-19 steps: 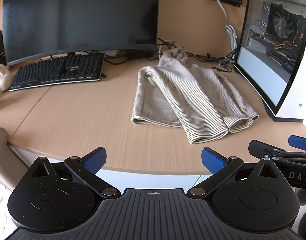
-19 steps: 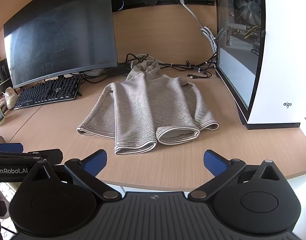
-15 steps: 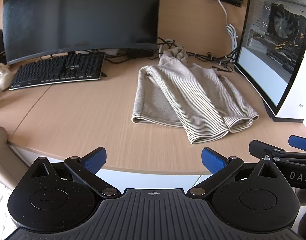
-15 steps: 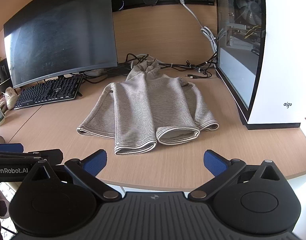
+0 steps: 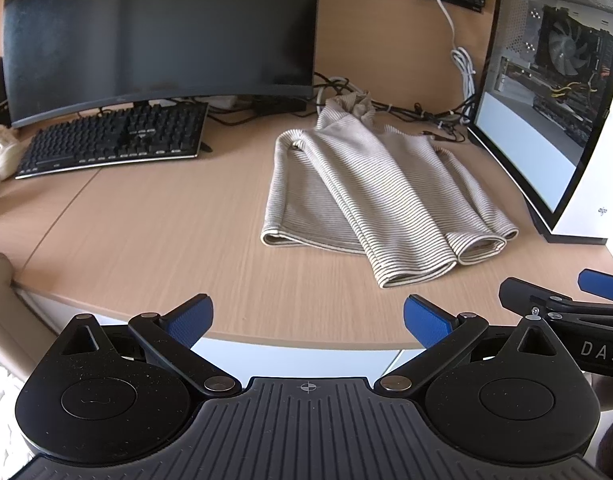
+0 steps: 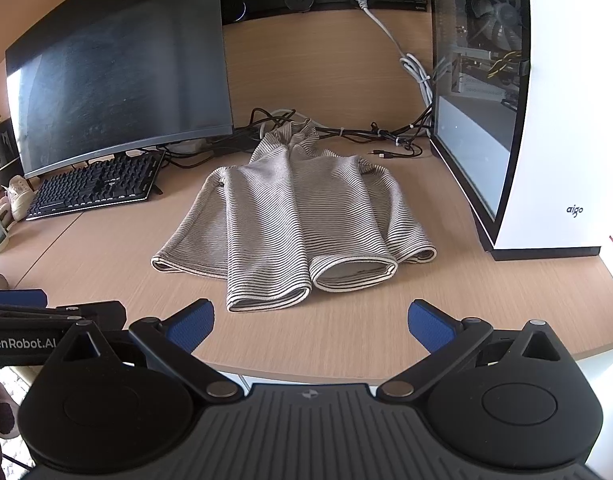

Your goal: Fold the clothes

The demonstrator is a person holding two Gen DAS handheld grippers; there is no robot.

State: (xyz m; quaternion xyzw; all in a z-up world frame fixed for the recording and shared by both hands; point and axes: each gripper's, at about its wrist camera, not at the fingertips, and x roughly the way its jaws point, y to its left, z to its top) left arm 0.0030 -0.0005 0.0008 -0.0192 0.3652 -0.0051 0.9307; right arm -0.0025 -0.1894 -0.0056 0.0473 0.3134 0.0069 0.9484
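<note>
Left gripper [image 5: 308, 322] fingers spread wide, right gripper [image 6: 310, 322] likewise, both empty

Both wrist cameras are sitting just off the tabletop's [image 5: 154, 240] near edge, looking forward and downward over their own tongs. The left view is facing toward one o'clock, the right view toward eleven. Both are taking in the striped garment [image 5: 370, 196] [image 6: 294, 216], monitor [image 5: 158, 36] [image 6: 118, 72], keyboard [image 5: 114, 140] [image 6: 94, 184] and computer case [image 5: 546, 92] [image 6: 546, 120].

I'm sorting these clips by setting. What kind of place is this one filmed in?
Probably a home office or computer desk: a curved monitor and black keyboard stand on the wooden desk, beside a white PC tower. A striped sweater lies between them.
</note>
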